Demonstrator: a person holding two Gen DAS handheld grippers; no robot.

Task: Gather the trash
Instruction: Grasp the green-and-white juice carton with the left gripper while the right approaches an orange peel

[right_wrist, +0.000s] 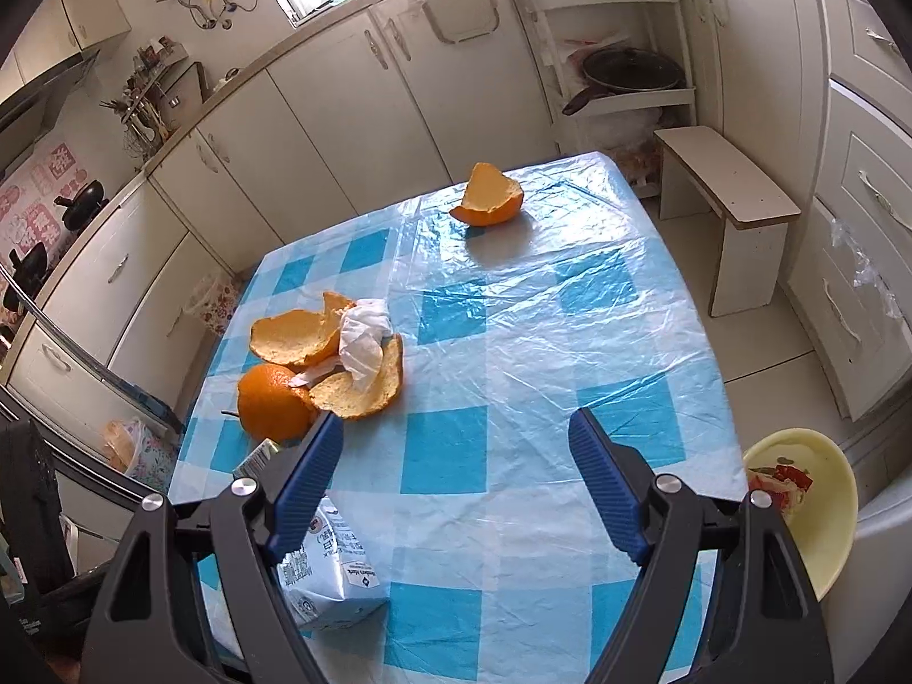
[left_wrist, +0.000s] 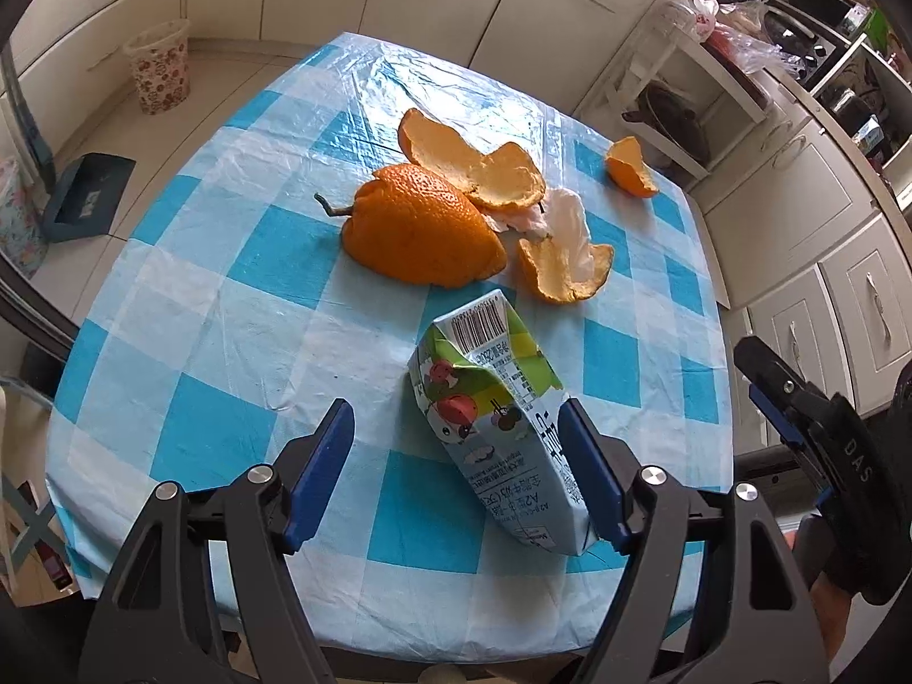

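Checked tablecloth (right_wrist: 513,342) amid cream kitchen cabinets (right_wrist: 342,114)

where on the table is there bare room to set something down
Bare cloth lies between the lone peel at the far end and the right tongs, along the table's right side. The left side is crowded: peel pile, tissue, crushed carton between the open left tongs.

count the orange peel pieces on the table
4 visible. A stemmed dome nearest the carton; a flat curl behind it; a cup against the crumpled tissue; one alone at the far corner. The tissue may hide scraps.
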